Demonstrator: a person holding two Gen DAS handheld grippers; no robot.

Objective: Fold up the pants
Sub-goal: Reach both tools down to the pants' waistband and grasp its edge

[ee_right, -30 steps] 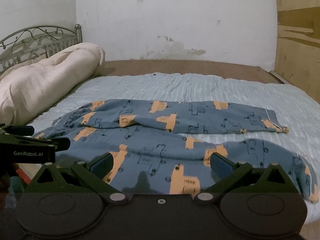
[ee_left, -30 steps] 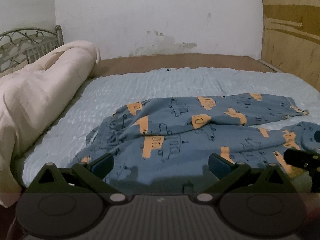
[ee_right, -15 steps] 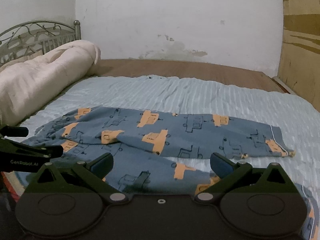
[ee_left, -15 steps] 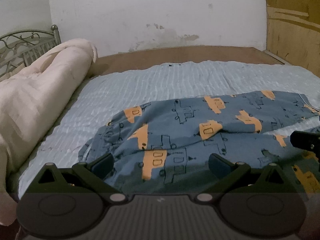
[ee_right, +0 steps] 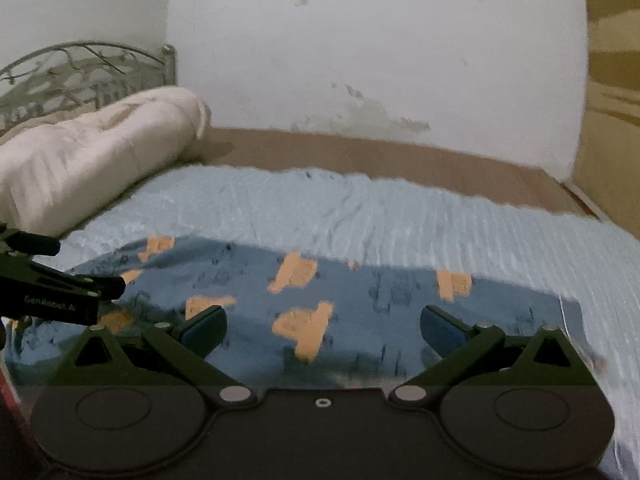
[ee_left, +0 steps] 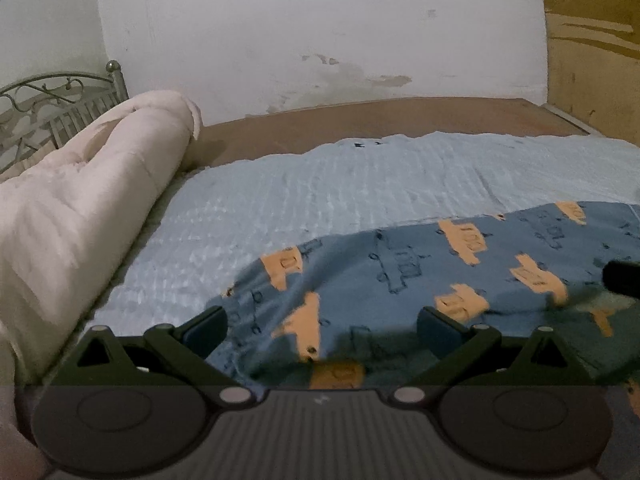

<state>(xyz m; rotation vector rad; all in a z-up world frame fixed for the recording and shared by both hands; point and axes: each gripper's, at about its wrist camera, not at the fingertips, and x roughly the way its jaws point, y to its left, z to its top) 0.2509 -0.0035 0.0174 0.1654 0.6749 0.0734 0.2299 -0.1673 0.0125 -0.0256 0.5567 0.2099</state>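
Observation:
Blue pants [ee_left: 400,276] with orange vehicle prints lie spread across the light blue bedspread [ee_left: 340,184]; they also show in the right wrist view [ee_right: 320,300]. My left gripper [ee_left: 322,326] is open and empty, low over the waist end of the pants. My right gripper [ee_right: 322,326] is open and empty, low over the leg part, near the hem [ee_right: 568,312]. The left gripper's side shows at the left edge of the right wrist view [ee_right: 52,292]. The pants under both gripper bodies are hidden.
A rolled cream duvet [ee_left: 80,208] lies along the left side of the bed, in front of a metal headboard [ee_left: 52,104]. A brown bed edge [ee_left: 380,120] meets the white wall behind. A wooden panel [ee_left: 592,60] stands at the right.
Both grippers have moved forward and lower over the pants, which now fill more of each view. Both stay open.

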